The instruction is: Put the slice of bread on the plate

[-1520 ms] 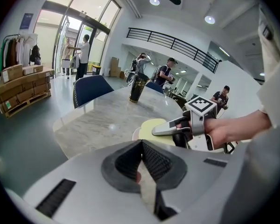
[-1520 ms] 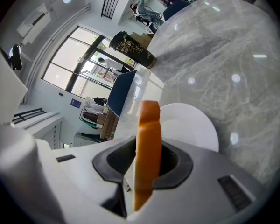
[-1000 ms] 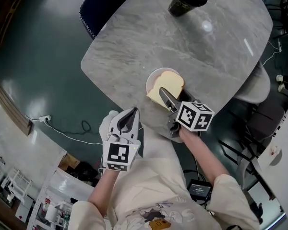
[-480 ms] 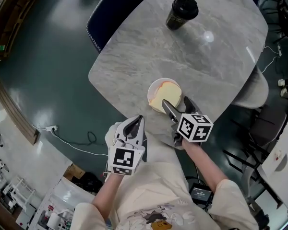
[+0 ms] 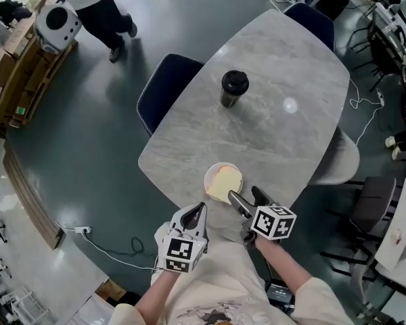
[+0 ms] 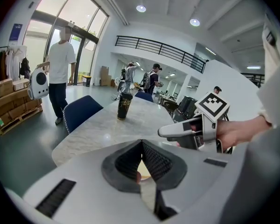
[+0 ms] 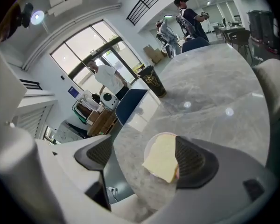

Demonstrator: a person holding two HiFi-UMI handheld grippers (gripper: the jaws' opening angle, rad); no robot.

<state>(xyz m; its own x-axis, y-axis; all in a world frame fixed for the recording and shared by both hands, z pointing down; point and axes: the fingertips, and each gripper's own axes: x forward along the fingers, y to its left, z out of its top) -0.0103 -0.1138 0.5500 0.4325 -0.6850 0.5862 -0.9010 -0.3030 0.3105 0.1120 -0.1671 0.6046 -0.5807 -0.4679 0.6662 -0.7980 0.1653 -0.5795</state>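
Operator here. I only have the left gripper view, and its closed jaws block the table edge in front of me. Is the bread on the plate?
Observer: Yes. The head view shows the slice of bread lying on the plate, near the close edge of the table.
Operator: Is the right gripper gripping it?
Observer: No. The right gripper view shows the right gripper with its jaws wide apart and clear of the bread, the pads touching nothing.
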